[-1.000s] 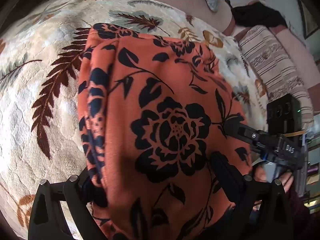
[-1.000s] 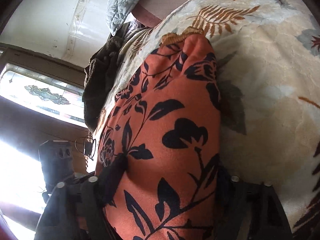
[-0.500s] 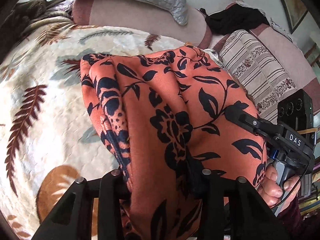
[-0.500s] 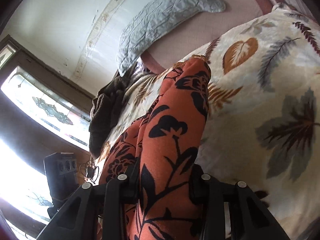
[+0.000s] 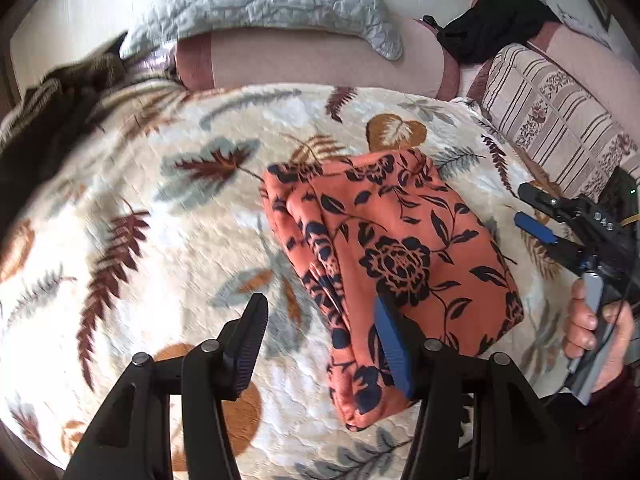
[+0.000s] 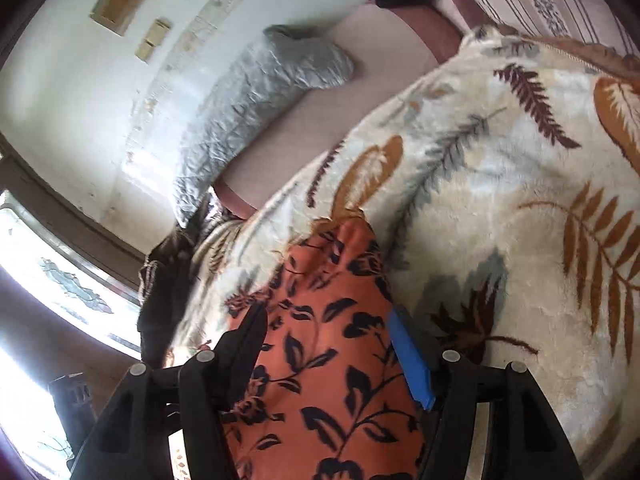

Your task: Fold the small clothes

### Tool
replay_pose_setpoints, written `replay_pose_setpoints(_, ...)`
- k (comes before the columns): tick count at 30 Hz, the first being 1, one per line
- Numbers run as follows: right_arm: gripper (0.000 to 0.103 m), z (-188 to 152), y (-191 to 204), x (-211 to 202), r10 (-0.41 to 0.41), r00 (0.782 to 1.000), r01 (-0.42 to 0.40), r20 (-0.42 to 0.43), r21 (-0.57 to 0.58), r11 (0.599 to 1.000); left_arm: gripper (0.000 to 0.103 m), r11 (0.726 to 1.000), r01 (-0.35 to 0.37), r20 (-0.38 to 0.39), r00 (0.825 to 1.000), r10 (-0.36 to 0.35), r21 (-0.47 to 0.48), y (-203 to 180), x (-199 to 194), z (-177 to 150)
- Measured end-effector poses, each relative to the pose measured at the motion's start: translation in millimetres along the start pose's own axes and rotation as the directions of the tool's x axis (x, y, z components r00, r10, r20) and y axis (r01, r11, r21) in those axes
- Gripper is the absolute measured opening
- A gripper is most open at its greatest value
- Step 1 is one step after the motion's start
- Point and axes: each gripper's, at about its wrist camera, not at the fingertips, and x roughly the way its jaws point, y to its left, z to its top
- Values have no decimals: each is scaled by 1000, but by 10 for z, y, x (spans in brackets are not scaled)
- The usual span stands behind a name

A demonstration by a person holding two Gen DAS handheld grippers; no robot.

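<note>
An orange garment with a black flower print (image 5: 404, 256) lies folded into a thick bundle on the leaf-patterned blanket (image 5: 152, 216). My left gripper (image 5: 320, 336) is open at the bundle's near left edge, its blue-padded right finger (image 5: 394, 344) against the cloth. My right gripper (image 5: 536, 212) is open, apart from the bundle at its right side. In the right wrist view the garment (image 6: 332, 360) lies between the open fingers of that gripper (image 6: 328, 344).
A grey quilted pillow (image 5: 272, 4) and pink cushions (image 5: 304, 60) line the back. A striped cushion (image 5: 556, 112) and black clothing (image 5: 492, 28) are at the right. Dark clothes (image 5: 52, 120) lie at the left. A window (image 6: 48, 280) shows in the right wrist view.
Both grippers have opened and let go of the garment, which now rests folded on the blanket. The left gripper has pulled back; the right has moved off to the side.
</note>
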Motion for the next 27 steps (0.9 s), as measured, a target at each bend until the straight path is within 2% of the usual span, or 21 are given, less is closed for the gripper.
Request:
replay_pose_setpoints(2,51,-98,196,61,35,998,-36,-47,-35,999,60,999,-41,-1,999,41,22,-64,87,7)
replay_pose_setpoints(3,38,-184,260,123,26,996,-30,-83,-47,998,60,999,-44,-23,999,45,23,-41,183,-30)
replay_pose_setpoints(4,36,-277,283,203,5,993,-11,-121,-47,999,60,996,-77,-55,995,79,39,-63,338,-87)
replay_pose_setpoints(5,35,-397,294,361,-28,984,23,-178,-28,999,62,986,-148,-92,984,154,75,-94,526,-159)
replay_pose_setpoints(6,31,-511,196,517,-78,962,85,-260,18,996,63,973,-206,-124,968,219,107,-78,673,-268)
replay_pose_setpoints(7,13,-642,41,580,-93,950,118,-297,70,991,63,968,-229,-136,961,241,103,-48,785,-328)
replay_pose_setpoints(8,9,-680,4,564,-100,953,128,-286,79,989,64,970,-232,-111,965,239,73,-22,761,-332)
replay_pose_setpoints(9,8,-686,39,485,-100,953,124,-284,69,990,64,969,-237,-107,964,243,68,-26,705,-303)
replay_pose_setpoints(10,14,-692,98,339,-97,955,120,-279,69,990,64,967,-240,-102,963,248,84,-50,643,-269)
replay_pose_setpoints(12,14,-742,173,-2,-62,972,80,-228,70,994,63,962,-249,-63,964,256,110,-86,454,-214)
replay_pose_setpoints(14,14,-815,245,-372,-63,986,66,-157,16,998,66,961,-255,10,967,256,104,-131,201,-199)
replay_pose_setpoints(16,14,-849,278,-701,-109,989,107,-95,-23,994,73,954,-284,99,956,275,91,-198,-111,-203)
replay_pose_setpoints(18,14,-827,344,-1018,-175,984,173,-22,-80,982,83,948,-311,204,934,292,65,-257,-498,-244)
replay_pose_setpoints(19,15,-812,416,-1191,-211,977,212,20,-120,970,86,946,-321,260,918,299,48,-298,-698,-267)
replay_pose_setpoints(21,20,-785,651,-1477,-276,955,292,106,-208,933,100,945,-328,354,886,301,18,-364,-1115,-295)
replay_pose_setpoints(23,31,-745,902,-1725,-307,932,352,193,-271,896,101,945,-328,428,852,301,-11,-400,-1507,-302)
replay_pose_setpoints(24,49,-748,1022,-1876,-304,923,366,235,-292,884,101,945,-325,457,837,301,-29,-403,-1688,-307)
replay_pose_setpoints(25,80,-753,1148,-2014,-289,916,370,279,-309,876,101,946,-320,481,823,302,-47,-393,-1849,-300)
replay_pose_setpoints(26,88,-766,1269,-2117,-261,907,369,331,-323,872,102,946,-316,498,811,306,-66,-387,-2007,-306)
replay_pose_setpoints(27,89,-802,1395,-2244,-234,893,371,385,-335,866,103,945,-315,515,798,312,-84,-370,-2143,-314)
